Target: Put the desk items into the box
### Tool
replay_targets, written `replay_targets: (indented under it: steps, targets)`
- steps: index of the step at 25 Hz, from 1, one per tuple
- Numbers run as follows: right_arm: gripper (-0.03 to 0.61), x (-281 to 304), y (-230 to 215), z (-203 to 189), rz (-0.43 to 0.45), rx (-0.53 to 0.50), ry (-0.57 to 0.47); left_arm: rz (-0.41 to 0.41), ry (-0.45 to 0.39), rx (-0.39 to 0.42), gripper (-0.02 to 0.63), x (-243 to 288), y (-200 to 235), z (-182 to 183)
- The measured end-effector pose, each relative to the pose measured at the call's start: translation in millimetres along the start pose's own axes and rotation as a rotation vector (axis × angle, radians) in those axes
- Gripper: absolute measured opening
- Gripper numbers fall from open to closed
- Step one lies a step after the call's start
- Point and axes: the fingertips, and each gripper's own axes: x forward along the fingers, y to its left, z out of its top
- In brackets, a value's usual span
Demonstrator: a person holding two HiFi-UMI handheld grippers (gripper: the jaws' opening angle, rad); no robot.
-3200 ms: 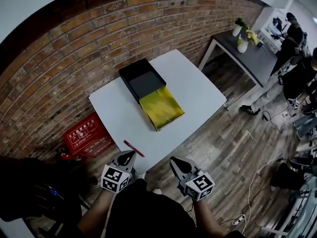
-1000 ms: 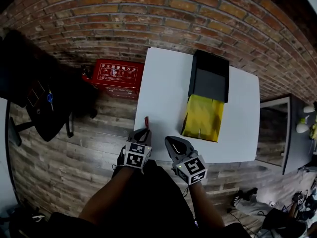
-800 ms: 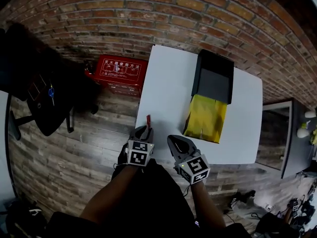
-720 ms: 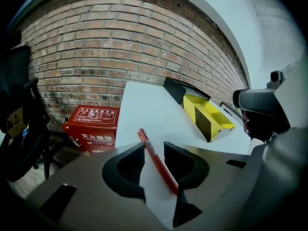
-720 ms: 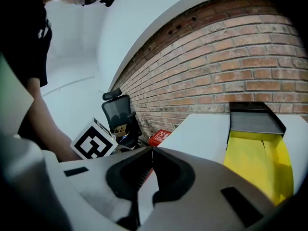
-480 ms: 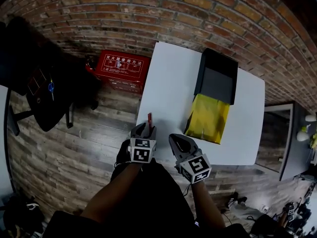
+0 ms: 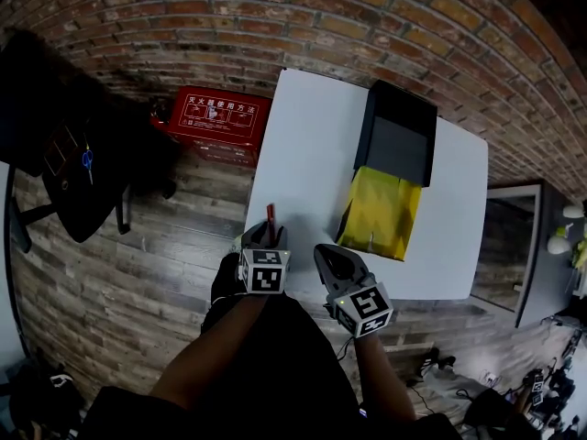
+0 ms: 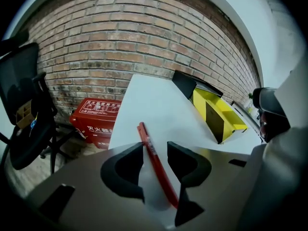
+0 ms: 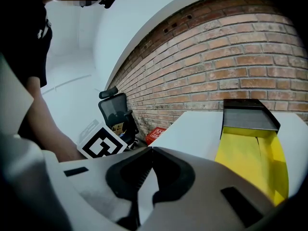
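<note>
Item under task: a slim red plastic pen [image 7: 271,214] is lying on the white rectangular table [image 7: 312,145], at its near left corner, running roughly along the left edge.

Left gripper [image 8: 155,149]: it is pointing down over that corner. Its jaws have just been opening and are now standing wide apart. The pen is lying between them, closer to the right-hand jaw; neither pad is pressing on it.

Right gripper [image 9: 149,150]: it is hovering at the table's near edge, just beside the left gripper. Its jaws are meeting at the tips, with nothing between them.

Receptacle: a black rectangular box [image 7: 400,139] is sitting toward the far right corner, well apart from the pen. A yellow flap [image 7: 380,214] is lying flat on the table against the box's near side, reaching toward the near edge.

Surroundings: a red rectangular case with white print [image 7: 218,117] is sitting on the wooden plank floor [image 7: 174,273], just beside the table's left edge and against the red brick wall [image 7: 275,16]. A black office chair [image 7: 64,154] is standing further to the left.
</note>
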Motion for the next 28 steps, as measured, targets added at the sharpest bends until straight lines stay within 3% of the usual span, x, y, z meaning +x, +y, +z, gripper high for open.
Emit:
replay_targets:
  steps: [14,28]
  targets:
    - [0.021,-3,-6,0,-0.017,0.013,-0.008,0.046,0.035,0.038,0.104,2,7,-1]
    - [0.021,-7,-14,2,-0.053,0.025,-0.022,0.009,0.065,0.068,0.061,6,4,1]
